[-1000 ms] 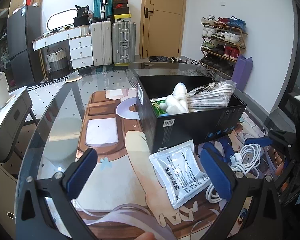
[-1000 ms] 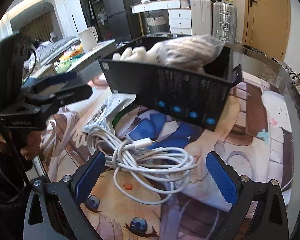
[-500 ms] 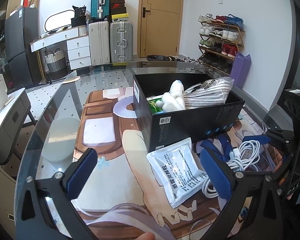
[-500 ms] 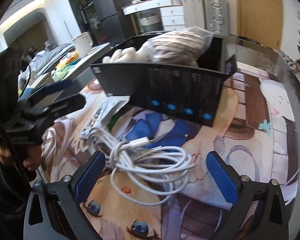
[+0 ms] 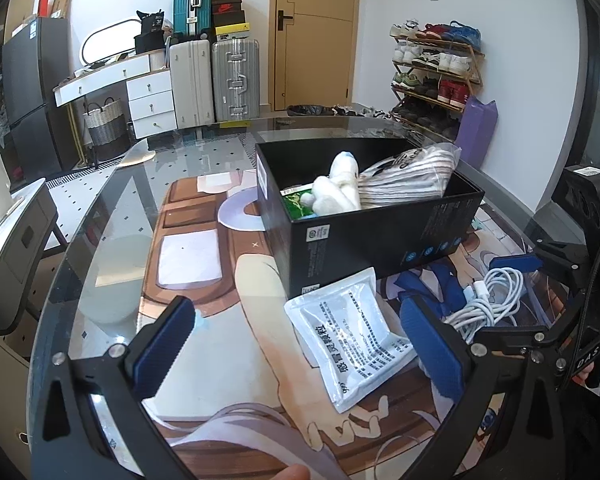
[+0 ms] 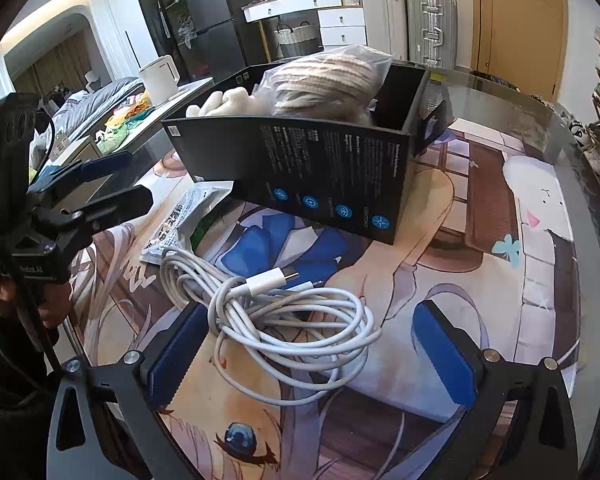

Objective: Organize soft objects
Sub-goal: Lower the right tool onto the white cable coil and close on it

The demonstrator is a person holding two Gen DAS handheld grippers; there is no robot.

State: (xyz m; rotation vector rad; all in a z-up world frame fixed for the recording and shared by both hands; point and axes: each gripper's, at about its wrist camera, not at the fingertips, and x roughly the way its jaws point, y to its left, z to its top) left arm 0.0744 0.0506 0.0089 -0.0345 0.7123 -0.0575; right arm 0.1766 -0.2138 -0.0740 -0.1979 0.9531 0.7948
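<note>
Two grippers hover over a glass tabletop (image 5: 100, 216) covered by a printed cartoon mat (image 6: 480, 240), each with its jaws spread wide and holding nothing. In the left wrist view, the left gripper (image 5: 300, 344) fills the bottom of the frame, and a white sachet (image 5: 350, 330) with black print lies flat on the mat between its blue pads, nearer the right-hand pad (image 5: 432, 344). The sachet's far corner sits just beside the near wall of a black box (image 5: 364, 240), which stands in the centre right of that frame. Inside the box are a white plush toy (image 5: 340, 188), a bagged striped fabric bundle (image 5: 408, 180) that rises above the rim on the right, and a green packet (image 5: 298, 202) at the left, mostly hidden. A coiled white cable (image 5: 488, 300) lies on the mat at the right of the frame, near the box and beside the sachet. In the right wrist view, the right gripper (image 6: 312, 352) sits low in the frame with the coiled white cable (image 6: 276, 316) lying loose between its pads, touching neither clearly; the cable's plug points toward the black box (image 6: 316, 172) in the upper centre. The left gripper (image 6: 108, 184) shows at the left edge there, held by a hand (image 6: 40, 304), with the sachet (image 6: 184, 220) below its tips.
</note>
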